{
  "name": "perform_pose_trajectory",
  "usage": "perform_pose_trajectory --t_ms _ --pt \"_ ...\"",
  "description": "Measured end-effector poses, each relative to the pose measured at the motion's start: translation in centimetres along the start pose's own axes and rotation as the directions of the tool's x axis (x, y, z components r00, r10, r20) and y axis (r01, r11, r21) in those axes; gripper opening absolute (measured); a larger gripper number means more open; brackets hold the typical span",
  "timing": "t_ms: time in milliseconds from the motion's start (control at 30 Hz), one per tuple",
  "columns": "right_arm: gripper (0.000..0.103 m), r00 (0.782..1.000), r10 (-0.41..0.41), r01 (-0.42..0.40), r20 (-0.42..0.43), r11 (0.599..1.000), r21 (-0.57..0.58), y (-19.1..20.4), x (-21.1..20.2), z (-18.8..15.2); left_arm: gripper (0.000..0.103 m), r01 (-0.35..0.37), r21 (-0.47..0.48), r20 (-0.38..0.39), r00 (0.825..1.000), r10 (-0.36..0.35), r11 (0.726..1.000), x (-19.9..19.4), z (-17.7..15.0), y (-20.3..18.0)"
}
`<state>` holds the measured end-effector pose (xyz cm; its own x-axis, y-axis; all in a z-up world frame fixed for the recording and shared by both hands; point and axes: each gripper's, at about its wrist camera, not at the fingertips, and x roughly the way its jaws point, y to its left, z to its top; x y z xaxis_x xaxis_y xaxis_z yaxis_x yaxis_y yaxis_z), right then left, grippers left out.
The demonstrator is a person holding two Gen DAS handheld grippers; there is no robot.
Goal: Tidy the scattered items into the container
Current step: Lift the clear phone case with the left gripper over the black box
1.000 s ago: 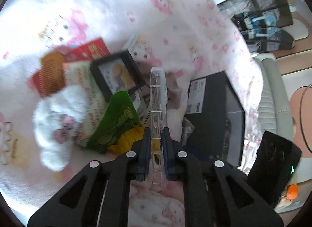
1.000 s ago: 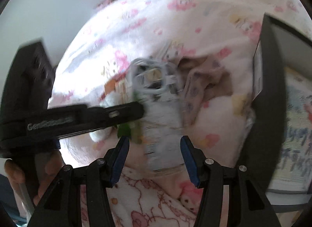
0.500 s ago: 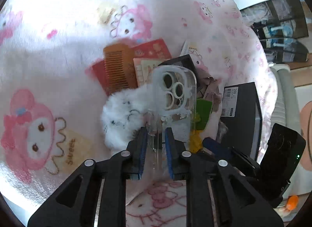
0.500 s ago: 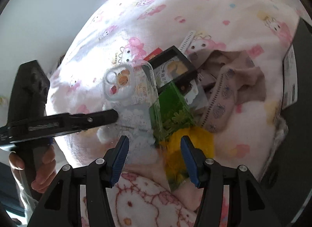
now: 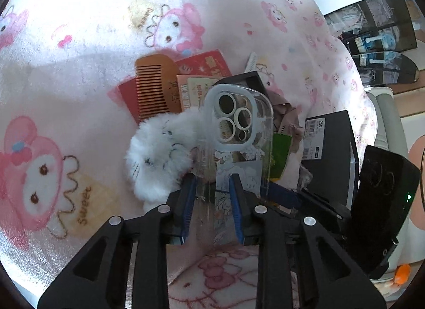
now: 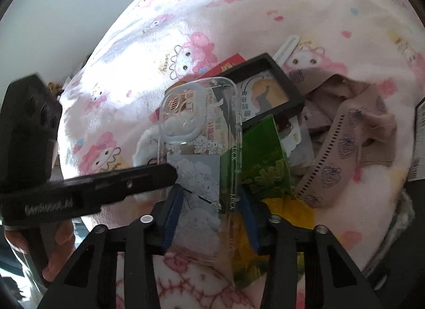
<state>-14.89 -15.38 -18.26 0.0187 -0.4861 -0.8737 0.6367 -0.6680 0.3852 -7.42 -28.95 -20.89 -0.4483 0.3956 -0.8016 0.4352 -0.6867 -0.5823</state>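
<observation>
The clear plastic phone case (image 6: pixel 196 149) stands between the closing right gripper (image 6: pixel 209 218) pads, contact indiscernible, left gripper (image 5: pixel 212 202) opening astride its edge; black container (image 5: pixel 332 155) at 3 o'clock, cropped in the right view.

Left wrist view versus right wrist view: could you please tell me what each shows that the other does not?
Only the left wrist view shows the dark display shelves and a small orange object. Only the right wrist view shows a person's hand around a black handle and a plain pale wall. Both show the clear phone case, the green snack packet, the black picture frame and the pink cartoon blanket.
</observation>
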Motion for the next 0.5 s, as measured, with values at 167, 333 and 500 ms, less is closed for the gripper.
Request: perform_pose_trajectory --t_ms 167,333,500 --pt "0.031 0.999 0.009 -0.01 0.038 1.0 0.022 -0.1 -2.1 -0.5 0.028 0.059 0.021 0.026 0.998 -0.06 0.998 -1.3 -0.4 -1.6" --pt "0.031 0.994 -0.001 -0.001 0.109 1.0 0.021 0.3 -5.8 -0.6 0.028 0.089 0.087 0.068 0.993 -0.095 0.992 -3.8 -0.9 -5.3" --pt "0.031 0.975 -0.018 0.013 0.222 1.0 0.023 0.1 -11.7 -1.5 0.029 0.139 0.175 0.056 0.987 -0.15 0.975 -4.8 -1.8 -10.5"
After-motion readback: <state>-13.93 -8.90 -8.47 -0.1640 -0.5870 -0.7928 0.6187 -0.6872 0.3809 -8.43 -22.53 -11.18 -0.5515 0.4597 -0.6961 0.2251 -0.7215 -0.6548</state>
